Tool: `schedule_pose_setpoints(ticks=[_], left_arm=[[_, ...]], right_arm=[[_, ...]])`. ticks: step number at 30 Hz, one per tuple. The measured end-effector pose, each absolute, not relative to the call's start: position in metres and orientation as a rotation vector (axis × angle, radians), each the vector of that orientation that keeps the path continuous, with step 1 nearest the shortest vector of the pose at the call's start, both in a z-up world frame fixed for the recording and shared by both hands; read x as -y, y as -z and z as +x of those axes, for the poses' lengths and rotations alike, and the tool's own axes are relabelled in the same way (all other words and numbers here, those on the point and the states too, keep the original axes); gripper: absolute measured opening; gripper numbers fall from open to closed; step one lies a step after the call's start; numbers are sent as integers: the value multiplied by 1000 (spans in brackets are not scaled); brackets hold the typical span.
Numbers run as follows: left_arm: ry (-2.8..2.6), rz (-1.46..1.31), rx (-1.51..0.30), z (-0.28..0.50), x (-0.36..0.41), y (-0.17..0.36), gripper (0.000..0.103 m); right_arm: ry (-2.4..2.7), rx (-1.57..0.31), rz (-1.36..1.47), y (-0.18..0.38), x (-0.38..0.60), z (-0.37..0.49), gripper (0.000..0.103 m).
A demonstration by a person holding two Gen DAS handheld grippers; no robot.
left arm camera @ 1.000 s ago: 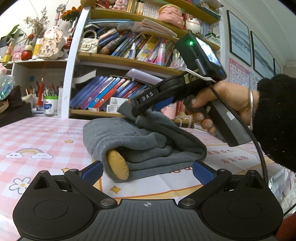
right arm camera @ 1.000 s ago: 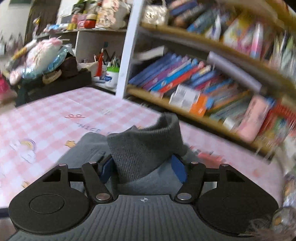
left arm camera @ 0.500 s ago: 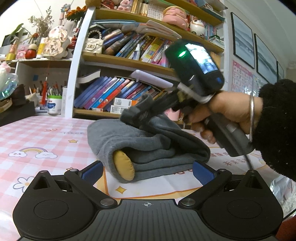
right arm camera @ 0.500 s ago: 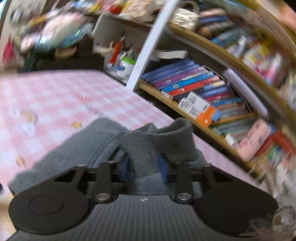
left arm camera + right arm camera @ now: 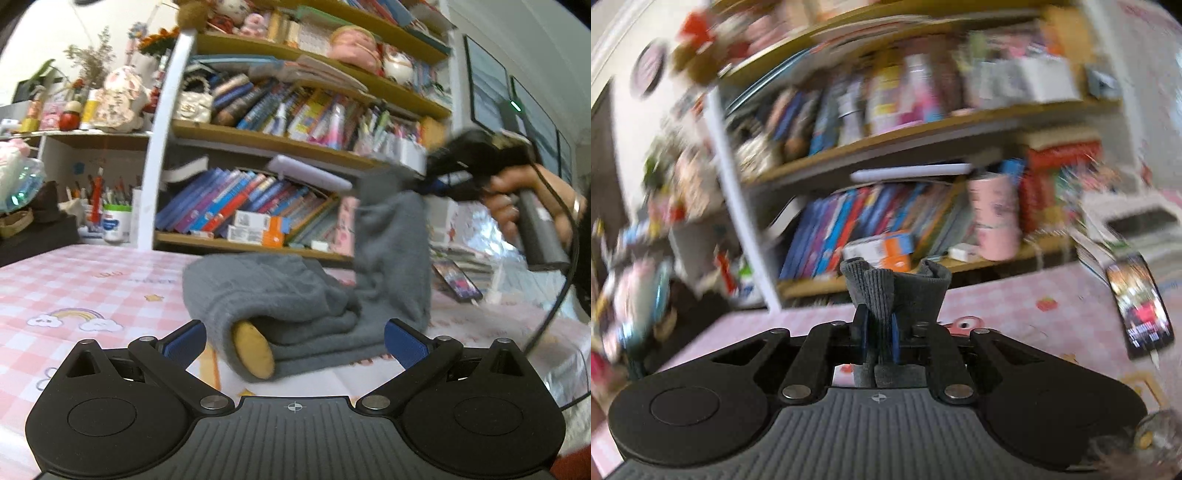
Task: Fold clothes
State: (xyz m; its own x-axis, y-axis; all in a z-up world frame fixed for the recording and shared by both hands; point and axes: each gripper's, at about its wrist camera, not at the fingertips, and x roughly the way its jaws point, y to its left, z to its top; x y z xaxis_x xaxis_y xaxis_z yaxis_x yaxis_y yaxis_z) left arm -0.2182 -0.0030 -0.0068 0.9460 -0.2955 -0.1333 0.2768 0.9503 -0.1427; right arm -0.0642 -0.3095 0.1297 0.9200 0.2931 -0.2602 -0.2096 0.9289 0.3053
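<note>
Grey garment sits folded on the pink checked tablecloth, long axis running left-right, yellow patch facing the near side. Its right end is pulled up as a hanging flap. Right gripper is clenched on the ribbed cuff, roughly level, raised off the table at right; the hand wraps the handle. Left gripper is released, jaws spread wide just short of the bundle, nothing between them. Bookshelf behind, phone lying far right
</note>
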Motion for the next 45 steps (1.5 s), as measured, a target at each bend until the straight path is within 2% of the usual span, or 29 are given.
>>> schedule_pose_setpoints(ticks=[3, 8, 14, 21, 23, 24, 26, 27, 28, 30, 35, 45], left_arm=[[267, -170, -118, -220, -5, 4, 103], [266, -212, -88, -221, -11, 0, 103], [279, -198, -87, -221, -9, 0, 103], [280, -188, -100, -221, -10, 2, 103], [283, -180, -102, -221, -9, 1, 103], [284, -177, -102, -221, -9, 1, 103], [287, -172, -104, -221, -8, 2, 103], [287, -172, -106, -221, -7, 2, 103], [288, -173, -108, -221, -7, 2, 103], [289, -176, -112, -220, -7, 2, 103], [297, -157, -112, -221, -1, 0, 103], [251, -83, -103, -216, 0, -20, 103]], right_arm=[[-259, -286, 384, -139, 338, -66, 11], [-373, -235, 375, -163, 329, -72, 11], [-650, -239, 90, -176, 231, -90, 11], [-902, -395, -417, -115, 99, -111, 11], [-911, -446, -475, -93, 80, -110, 12], [-923, -453, -471, -89, 79, -110, 16], [-949, -464, -457, -83, 79, -110, 33], [-969, -446, -423, -86, 85, -113, 47], [-976, -428, -397, -91, 92, -115, 51], [-986, -392, -346, -101, 106, -120, 52], [-886, -353, -204, -114, 160, -122, 63], [-631, -487, 30, -73, 249, -95, 75]])
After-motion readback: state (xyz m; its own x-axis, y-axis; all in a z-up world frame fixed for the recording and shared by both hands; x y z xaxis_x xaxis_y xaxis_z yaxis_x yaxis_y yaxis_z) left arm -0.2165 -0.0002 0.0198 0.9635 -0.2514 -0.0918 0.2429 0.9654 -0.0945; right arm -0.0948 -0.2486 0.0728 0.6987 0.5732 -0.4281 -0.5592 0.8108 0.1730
